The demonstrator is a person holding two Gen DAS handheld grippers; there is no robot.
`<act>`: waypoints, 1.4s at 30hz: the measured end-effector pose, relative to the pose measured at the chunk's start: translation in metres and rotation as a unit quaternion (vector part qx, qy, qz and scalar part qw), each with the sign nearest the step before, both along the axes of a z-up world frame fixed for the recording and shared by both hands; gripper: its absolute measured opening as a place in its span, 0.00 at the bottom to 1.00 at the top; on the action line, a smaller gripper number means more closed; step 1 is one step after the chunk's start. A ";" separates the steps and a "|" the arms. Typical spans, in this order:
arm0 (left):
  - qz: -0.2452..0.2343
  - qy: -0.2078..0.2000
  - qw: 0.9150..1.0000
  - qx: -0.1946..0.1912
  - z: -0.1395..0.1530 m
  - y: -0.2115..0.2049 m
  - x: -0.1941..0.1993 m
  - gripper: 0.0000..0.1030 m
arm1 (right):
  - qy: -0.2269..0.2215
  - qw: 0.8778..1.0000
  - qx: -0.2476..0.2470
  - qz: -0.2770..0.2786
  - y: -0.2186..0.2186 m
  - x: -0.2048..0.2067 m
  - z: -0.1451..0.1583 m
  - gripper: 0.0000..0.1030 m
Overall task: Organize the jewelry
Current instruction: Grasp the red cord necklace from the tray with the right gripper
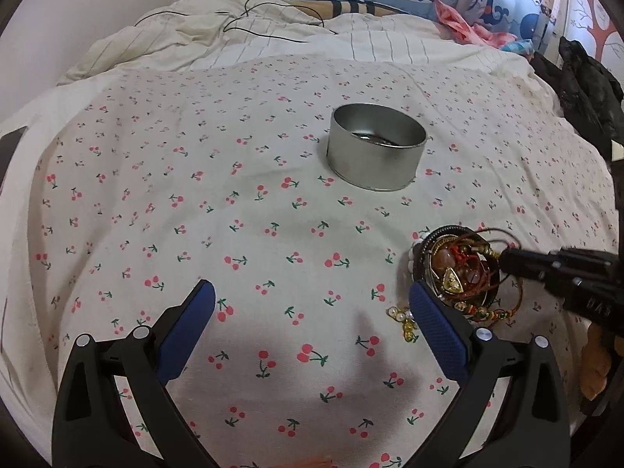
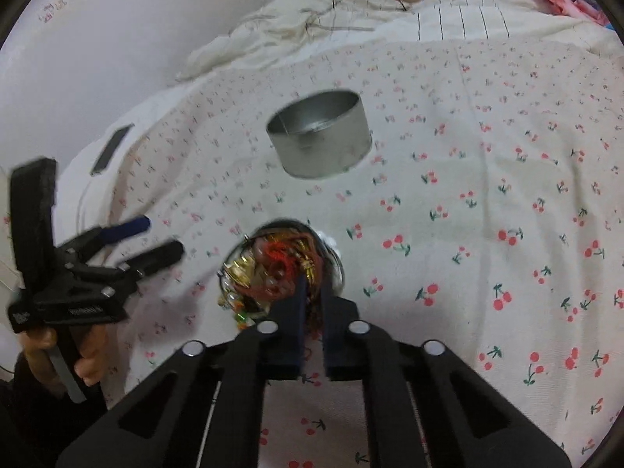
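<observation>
A tangled jewelry pile of red and brown cords, beads and gold pieces lies on the cherry-print sheet, ringed by a dark bangle. My right gripper is at the pile's edge, its jaws shut with thin cords of the pile between them. A round metal tin stands open farther back. My left gripper hangs open above the sheet, its right finger just beside the pile. A small gold-and-pearl piece lies loose next to that finger.
A hand holds the left gripper's handle. Crumpled striped bedding with a black cable lies at the back. Dark clothing sits at the right edge, and a flat dark object at the bed's left edge.
</observation>
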State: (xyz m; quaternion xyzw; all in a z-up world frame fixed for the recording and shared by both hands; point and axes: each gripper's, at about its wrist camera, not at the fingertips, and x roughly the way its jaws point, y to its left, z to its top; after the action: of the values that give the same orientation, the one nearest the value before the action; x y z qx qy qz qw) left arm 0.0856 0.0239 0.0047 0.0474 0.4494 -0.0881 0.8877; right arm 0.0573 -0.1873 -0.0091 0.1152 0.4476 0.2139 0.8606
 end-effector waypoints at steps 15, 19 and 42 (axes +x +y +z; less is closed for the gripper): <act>-0.026 -0.006 0.999 0.018 -0.003 -0.014 -0.007 0.93 | -0.013 0.999 -0.018 -0.043 -0.013 0.012 0.001 0.61; -0.028 -0.005 0.999 0.017 -0.003 -0.015 -0.007 0.93 | -0.002 0.999 -0.007 -0.042 -0.013 0.025 -0.007 0.61; -0.172 -0.041 0.984 -0.031 0.008 -0.061 -0.028 0.93 | -0.074 0.980 0.094 -0.157 -0.082 0.025 0.032 0.04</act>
State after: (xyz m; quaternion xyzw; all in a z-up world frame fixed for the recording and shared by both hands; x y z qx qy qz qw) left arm 0.0571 -0.0368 0.0130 0.1002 0.3950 -0.2512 0.8780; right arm 0.0822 -0.2696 0.0234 0.2478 0.3374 0.1253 0.8995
